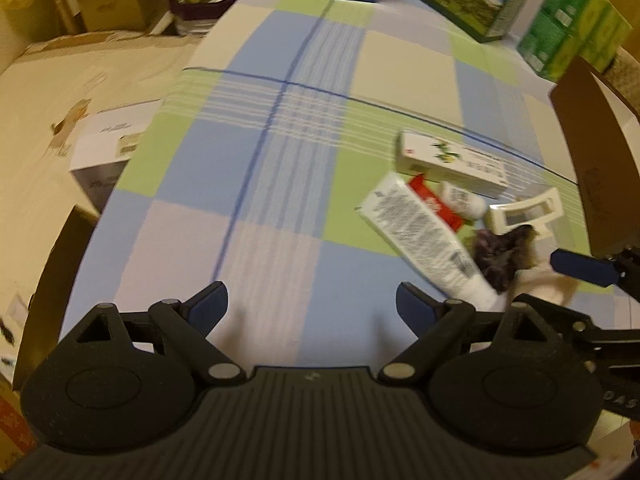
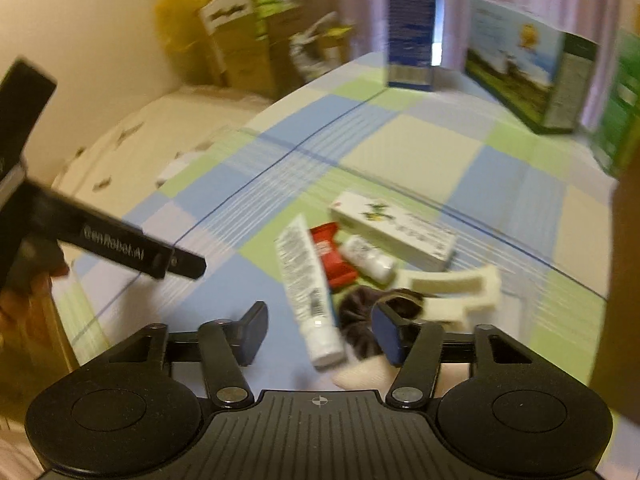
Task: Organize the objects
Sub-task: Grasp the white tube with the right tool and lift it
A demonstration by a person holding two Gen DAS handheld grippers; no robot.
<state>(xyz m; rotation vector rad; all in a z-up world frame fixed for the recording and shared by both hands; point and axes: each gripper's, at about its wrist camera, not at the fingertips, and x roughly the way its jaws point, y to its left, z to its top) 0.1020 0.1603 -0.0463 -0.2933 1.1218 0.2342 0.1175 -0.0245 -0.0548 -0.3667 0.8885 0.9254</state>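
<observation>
Both grippers wide, holding nothing.
Your right gripper (image 2: 322, 330) hovers over the tube (image 2: 308, 288); your left gripper (image 1: 311, 304) is beside it.

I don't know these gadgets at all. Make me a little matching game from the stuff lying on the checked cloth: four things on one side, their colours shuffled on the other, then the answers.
Things:
1. tube
2. small packet
3. scrunchie
4. plastic clip

Colours:
A. cream
B. dark purple-brown
C. white with black print
D. red

Pairs: 1-C, 2-D, 3-B, 4-A

All four lie close together on the tablecloth, next to a long white box. Both grippers hang open above the cloth, holding nothing.
</observation>
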